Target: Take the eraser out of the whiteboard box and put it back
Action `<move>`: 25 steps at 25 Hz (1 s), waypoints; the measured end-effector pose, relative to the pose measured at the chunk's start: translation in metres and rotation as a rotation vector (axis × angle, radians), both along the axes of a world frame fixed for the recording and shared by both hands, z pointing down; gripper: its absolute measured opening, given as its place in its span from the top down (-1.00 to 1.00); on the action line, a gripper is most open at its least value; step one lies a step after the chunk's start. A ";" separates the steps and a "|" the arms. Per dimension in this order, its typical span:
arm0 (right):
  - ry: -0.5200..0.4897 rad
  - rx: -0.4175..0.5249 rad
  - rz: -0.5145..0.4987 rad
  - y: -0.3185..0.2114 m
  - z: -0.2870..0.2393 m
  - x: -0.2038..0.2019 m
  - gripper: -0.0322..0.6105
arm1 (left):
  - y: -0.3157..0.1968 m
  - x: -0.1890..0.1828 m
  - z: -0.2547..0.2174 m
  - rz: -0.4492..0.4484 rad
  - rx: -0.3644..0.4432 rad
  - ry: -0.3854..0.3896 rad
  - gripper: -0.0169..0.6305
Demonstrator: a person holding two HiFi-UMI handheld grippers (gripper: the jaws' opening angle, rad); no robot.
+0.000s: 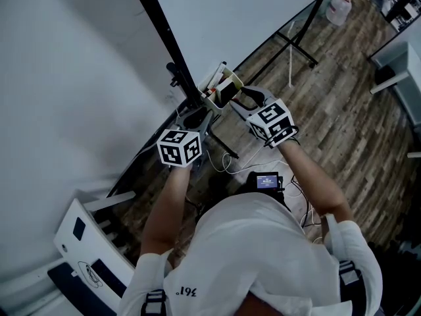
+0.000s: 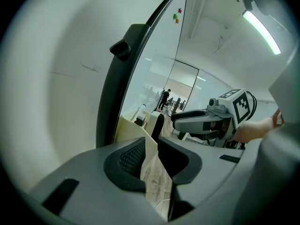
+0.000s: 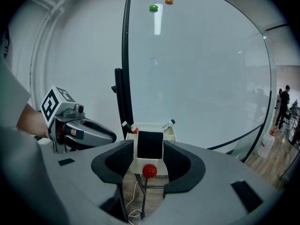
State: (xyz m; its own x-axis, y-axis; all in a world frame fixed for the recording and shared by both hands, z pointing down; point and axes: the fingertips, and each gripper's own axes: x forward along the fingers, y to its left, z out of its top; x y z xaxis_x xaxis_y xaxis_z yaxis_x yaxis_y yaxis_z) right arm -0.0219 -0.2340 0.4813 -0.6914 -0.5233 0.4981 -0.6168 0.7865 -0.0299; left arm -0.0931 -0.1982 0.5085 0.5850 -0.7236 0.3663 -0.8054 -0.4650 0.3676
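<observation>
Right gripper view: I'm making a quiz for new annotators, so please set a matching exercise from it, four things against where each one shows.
Things:
1. eraser
2. magnets
3. left gripper
4. bottle

Places:
A. on the floor, far right
B. top of the whiteboard
C. standing in the box
D. left of the box

Pairs: 1-C; 2-B; 3-D; 4-A
</observation>
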 end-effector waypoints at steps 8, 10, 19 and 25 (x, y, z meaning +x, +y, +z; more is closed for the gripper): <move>0.023 -0.020 0.011 -0.012 0.016 -0.012 0.13 | -0.007 -0.001 0.013 0.002 -0.025 -0.012 0.72; 0.029 -0.025 0.013 -0.015 0.020 -0.014 0.12 | -0.009 -0.001 0.015 0.003 -0.028 -0.011 0.72; 0.033 -0.062 0.026 -0.020 0.035 -0.023 0.07 | -0.013 0.001 0.021 0.012 -0.043 -0.001 0.72; 0.039 -0.074 0.033 -0.027 0.037 -0.027 0.07 | -0.016 -0.001 0.021 0.013 -0.046 0.001 0.72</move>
State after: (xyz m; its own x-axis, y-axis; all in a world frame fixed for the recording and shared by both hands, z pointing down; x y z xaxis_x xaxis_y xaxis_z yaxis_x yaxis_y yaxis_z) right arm -0.0489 -0.2605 0.5187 -0.6540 -0.5062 0.5621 -0.6440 0.7624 -0.0627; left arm -0.0938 -0.2140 0.5297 0.5949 -0.6980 0.3985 -0.7988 -0.4582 0.3899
